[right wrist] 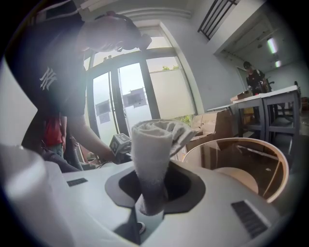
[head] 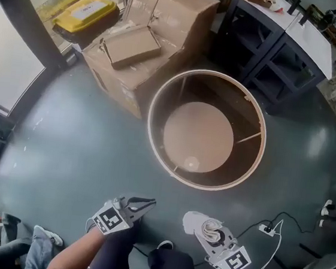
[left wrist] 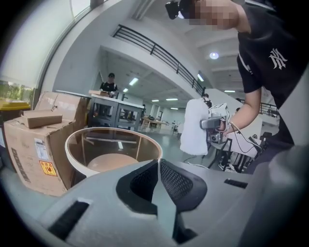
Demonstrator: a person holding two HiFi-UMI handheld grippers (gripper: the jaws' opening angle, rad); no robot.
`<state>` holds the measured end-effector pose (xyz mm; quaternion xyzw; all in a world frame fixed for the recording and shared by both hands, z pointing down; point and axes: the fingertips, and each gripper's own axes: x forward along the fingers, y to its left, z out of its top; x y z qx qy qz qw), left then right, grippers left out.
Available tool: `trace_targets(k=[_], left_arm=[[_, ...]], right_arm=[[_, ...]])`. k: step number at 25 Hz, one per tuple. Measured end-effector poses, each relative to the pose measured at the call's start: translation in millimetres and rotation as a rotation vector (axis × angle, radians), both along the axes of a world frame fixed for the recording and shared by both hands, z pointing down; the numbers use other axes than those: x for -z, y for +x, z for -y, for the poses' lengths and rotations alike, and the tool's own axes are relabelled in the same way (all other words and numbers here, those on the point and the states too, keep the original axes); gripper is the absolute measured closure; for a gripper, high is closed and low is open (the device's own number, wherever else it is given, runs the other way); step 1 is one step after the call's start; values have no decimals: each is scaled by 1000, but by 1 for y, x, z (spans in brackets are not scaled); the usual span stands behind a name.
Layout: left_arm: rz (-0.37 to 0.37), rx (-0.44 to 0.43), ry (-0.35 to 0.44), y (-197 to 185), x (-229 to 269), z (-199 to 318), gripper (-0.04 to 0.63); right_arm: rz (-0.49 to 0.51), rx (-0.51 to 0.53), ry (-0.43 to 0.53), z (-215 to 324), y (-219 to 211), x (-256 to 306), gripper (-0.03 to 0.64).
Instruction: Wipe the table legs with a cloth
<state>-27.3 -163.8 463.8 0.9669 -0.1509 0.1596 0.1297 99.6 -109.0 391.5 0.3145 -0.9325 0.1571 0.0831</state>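
Observation:
A round table (head: pixel 200 183) with a wooden rim, a glass top and a round wooden base stands on the grey floor ahead of me. Through the glass I see thin table legs (head: pixel 247 138). My right gripper (head: pixel 194 222) is shut on a rolled white cloth (head: pixel 204 227), which stands up between its jaws (right wrist: pixel 150 159), short of the table's near rim. My left gripper (head: pixel 148 204) is beside it on the left, shut and empty, its pads (left wrist: pixel 169 181) pressed together. The left gripper view shows the table (left wrist: pixel 77 166) and the cloth (left wrist: pixel 193 126) held in the other gripper.
Taped cardboard boxes (head: pixel 149 35) stand against the table's far left side, with a yellow bin (head: pixel 85 14) behind them. Dark desks (head: pixel 274 46) line the far right. Cables and a power strip (head: pixel 265 229) lie at my right. A seated person's legs (head: pixel 22 247) are at lower left.

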Motion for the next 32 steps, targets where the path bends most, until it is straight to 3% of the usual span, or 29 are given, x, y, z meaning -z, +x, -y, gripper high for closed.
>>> trace_targets(k=[5, 12, 16, 27, 32], left_arm=[[-18, -10, 68, 2, -60, 5, 588], [-31, -128, 215, 2, -135, 15, 589], [-11, -179, 252, -3, -175, 20, 589], [34, -314, 292, 4, -235, -22, 589], [41, -331, 272, 2, -252, -27, 589]], right_arm=[[6, 61, 50, 18, -12, -89, 543], [-14, 111, 134, 48, -40, -209, 543], [-19, 102, 183, 67, -51, -258, 543], [14, 21, 251, 115, -50, -317, 545], [1, 13, 217, 118, -50, -340, 545]])
